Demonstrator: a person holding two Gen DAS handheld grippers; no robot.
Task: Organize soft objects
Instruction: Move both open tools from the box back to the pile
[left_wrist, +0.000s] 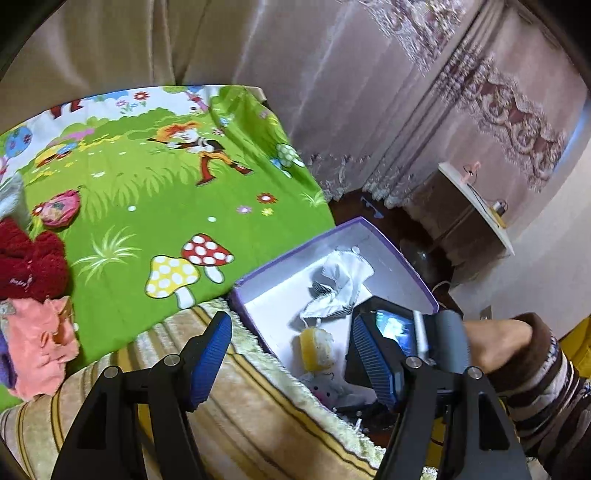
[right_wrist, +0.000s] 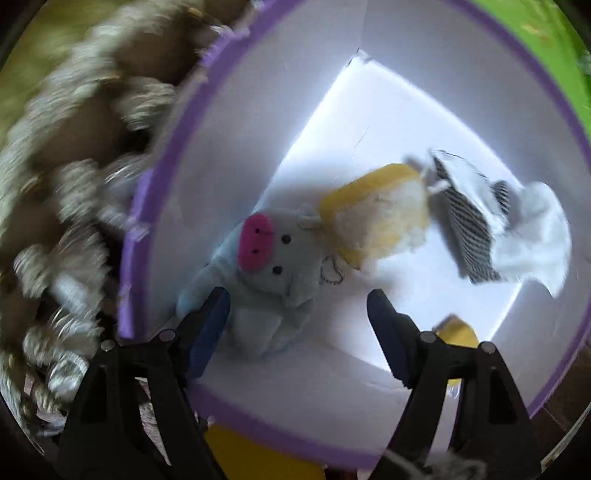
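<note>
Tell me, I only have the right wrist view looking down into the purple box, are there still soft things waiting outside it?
Observer: Yes. A dark red knitted item lies at the left edge of the green cartoon sheet.
Operator: Anything else out there?
Observer: A pink fuzzy cloth lies just below the red one, touching it.
Operator: Is the left gripper carrying anything?
Observer: No. The left gripper is open with nothing between its fingers, above the striped blanket beside the purple box.
Operator: And my own gripper?
Observer: The right gripper is open over the grey pig plush in the box, not gripping it.
</note>
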